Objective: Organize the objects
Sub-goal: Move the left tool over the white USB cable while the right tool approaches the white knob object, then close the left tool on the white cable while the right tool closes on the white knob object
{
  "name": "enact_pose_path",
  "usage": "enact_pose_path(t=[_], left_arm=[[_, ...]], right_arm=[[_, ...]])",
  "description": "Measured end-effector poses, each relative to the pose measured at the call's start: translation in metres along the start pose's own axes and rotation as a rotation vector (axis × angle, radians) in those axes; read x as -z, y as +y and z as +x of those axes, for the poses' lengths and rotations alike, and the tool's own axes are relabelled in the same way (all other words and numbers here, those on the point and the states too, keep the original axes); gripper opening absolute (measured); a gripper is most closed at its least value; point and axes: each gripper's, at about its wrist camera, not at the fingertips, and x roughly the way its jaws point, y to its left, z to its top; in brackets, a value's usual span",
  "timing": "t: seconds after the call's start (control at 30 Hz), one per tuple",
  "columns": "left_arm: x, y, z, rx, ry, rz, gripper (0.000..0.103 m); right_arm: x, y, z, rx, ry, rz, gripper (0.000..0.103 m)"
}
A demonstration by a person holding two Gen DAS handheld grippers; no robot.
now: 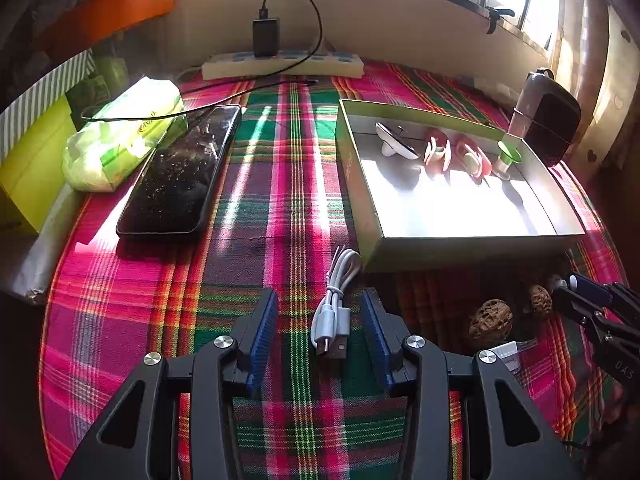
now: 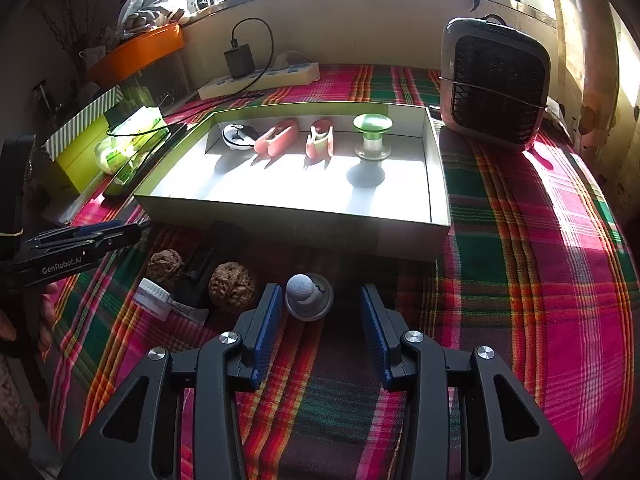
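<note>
A coiled white USB cable (image 1: 333,308) lies on the plaid cloth between the fingers of my left gripper (image 1: 320,296), which is open; the pads stand clear of it on both sides. My right gripper (image 2: 320,290) is open too. A small grey ball-topped knob (image 2: 308,298) sits between its fingers, close to the left pad (image 2: 266,320). Just beyond stands the open cardboard box (image 2: 296,216), also (image 1: 370,220). It holds a white piece (image 2: 238,136), two pink clips (image 2: 278,142) and a green spool (image 2: 372,134). Two walnuts (image 2: 232,286) lie left of the knob.
A black phone (image 1: 180,176) and a green tissue pack (image 1: 120,136) lie at the left. A power strip (image 1: 282,64) with a charger runs along the back wall. A small fan (image 2: 496,84) stands right of the box. A white plastic piece (image 2: 154,300) lies near the walnuts.
</note>
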Motion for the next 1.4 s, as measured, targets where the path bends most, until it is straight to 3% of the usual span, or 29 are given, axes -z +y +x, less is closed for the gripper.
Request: enact_pose_path(t=[0.63,0.87,1.2,1.4], left_arm=[[0.0004,-0.0029,0.0044,-0.007,-0.045,0.069,0.039],[0.0006,0.0021,0.004,-0.007,-0.058,0.056,0.025],[0.0017,0.0028,0.004,-0.006,-0.067,0.058,0.018],[0.0017,0.0036,0.004,-0.005,-0.069,0.054,0.014]], right_arm=[[-0.0011,0.0084,0.0066,0.058,-0.003,-0.053,0.041],[-0.001,0.0079,0.0065,0.068,-0.004,-0.057,0.039],[-0.0004,0.005,0.0054,0.078,-0.008,-0.046,0.027],[-0.0005,0.0046,0.0051,0.077,-0.009,-0.044,0.026]])
